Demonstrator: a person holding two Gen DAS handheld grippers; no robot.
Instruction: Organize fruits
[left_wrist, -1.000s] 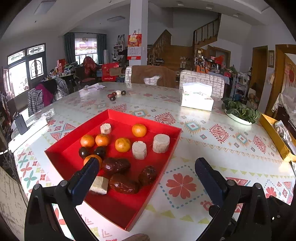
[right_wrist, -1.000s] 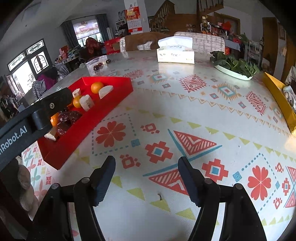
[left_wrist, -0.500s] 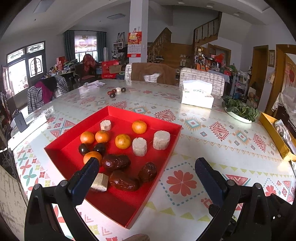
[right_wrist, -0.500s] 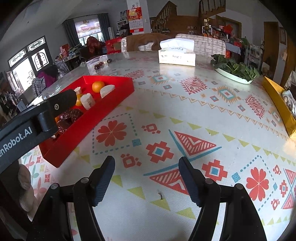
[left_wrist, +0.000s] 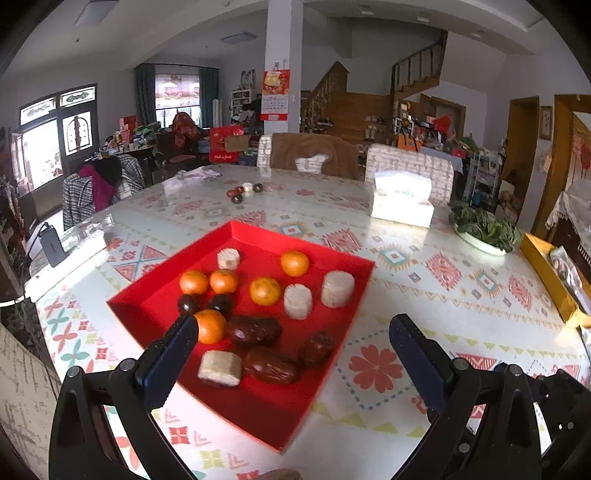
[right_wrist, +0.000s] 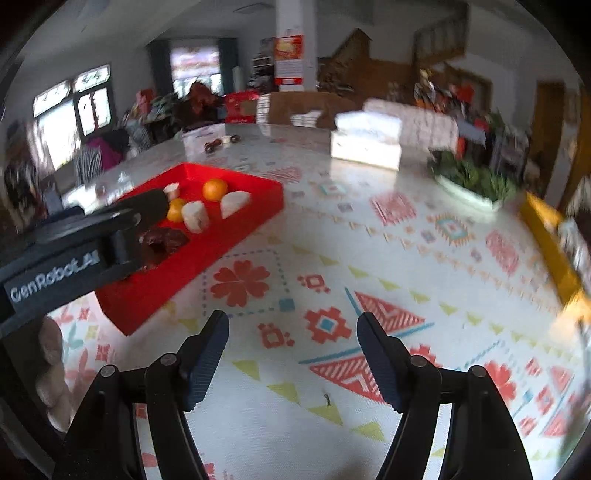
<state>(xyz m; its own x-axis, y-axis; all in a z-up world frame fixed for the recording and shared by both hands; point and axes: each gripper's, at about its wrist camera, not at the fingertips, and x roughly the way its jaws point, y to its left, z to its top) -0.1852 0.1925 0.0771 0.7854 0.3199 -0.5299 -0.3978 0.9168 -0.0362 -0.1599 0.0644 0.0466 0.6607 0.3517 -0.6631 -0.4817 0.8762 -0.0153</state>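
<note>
A red tray (left_wrist: 155, 306) on the patterned table holds several oranges (left_wrist: 294, 263), dark red dates (left_wrist: 254, 329), two small dark fruits (left_wrist: 187, 304) and pale cut chunks (left_wrist: 337, 288). My left gripper (left_wrist: 291, 354) is open and empty, held above the tray's near corner. My right gripper (right_wrist: 291, 354) is open and empty over bare tablecloth, right of the tray (right_wrist: 184, 273). The left gripper's body (right_wrist: 74, 251) hides part of the tray in the right wrist view, which is blurred.
A tissue box (left_wrist: 402, 201) and a dish of greens (left_wrist: 484, 229) stand at the far right. A yellow box (left_wrist: 550, 273) lies at the right edge. A few small fruits (left_wrist: 243, 192) lie far back. Chairs stand behind the table.
The left gripper has risen and tilted a little, so the tray sits slightly farther off. The right gripper has swung left and is in motion, blurring its view.
</note>
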